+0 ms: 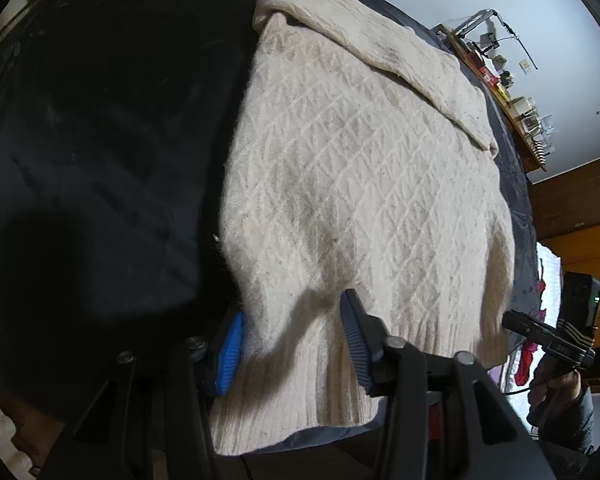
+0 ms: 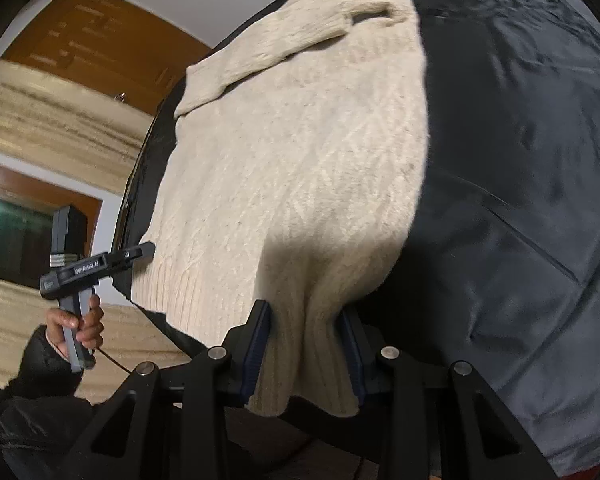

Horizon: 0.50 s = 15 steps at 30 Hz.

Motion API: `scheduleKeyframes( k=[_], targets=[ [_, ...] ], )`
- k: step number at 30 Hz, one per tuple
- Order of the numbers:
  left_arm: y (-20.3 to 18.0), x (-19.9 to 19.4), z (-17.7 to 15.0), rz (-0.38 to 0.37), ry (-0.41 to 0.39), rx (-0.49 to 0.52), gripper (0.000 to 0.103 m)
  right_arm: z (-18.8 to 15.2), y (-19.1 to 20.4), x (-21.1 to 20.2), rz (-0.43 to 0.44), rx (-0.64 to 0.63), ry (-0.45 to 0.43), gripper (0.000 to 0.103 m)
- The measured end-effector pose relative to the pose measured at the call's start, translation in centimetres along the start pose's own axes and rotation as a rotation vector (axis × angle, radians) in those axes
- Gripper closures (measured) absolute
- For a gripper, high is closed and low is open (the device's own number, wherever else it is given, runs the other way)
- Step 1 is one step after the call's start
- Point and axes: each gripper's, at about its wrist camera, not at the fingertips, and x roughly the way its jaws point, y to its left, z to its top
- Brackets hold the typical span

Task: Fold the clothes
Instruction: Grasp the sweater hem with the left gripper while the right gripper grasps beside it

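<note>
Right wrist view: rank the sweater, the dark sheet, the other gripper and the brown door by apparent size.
1. Cream sweater and dark sheet: similar spread, too close to rank.
2. Brown door.
3. Left gripper, smallest, though it sits farther from the camera.

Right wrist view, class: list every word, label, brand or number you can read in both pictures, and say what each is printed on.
"GenRobot.AI": on the body of the left gripper, seen from the right wrist.
Label on that gripper's rear end: too small to read.
Markings on the other gripper's body in the left wrist view: blurred.
Sweater: no text.
</note>
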Motion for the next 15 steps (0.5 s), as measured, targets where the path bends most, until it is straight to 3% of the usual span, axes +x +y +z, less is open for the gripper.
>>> scheduleKeyframes(
  k=[3, 7, 12, 15],
  targets=[
    [1.6, -1.9, -1.1, -0.014, -0.012, -0.02, 0.086, -0.3, 0.2, -0.4, 0.03, 0.0, -0.02, 0.075],
    [3.5, -4.3, -2.3, -0.031, -0.029, -0.046, 0.086, -0.7, 0.4, -1.5, 0.075, 0.008, -0.064, 0.077],
    [3.5, -5.4, -1.4, -0.031, -0.052, -0.05, 0.086, -0.7, 0.2, -3.4, 0.117, 0.028, -0.124, 0.081],
    [3.3, -4.9, -1.2, -0.021, -0.043, -0.05, 0.086, -0.8, -0.3, -3.5, 0.1, 0.023, -0.12, 0.081]
  ],
)
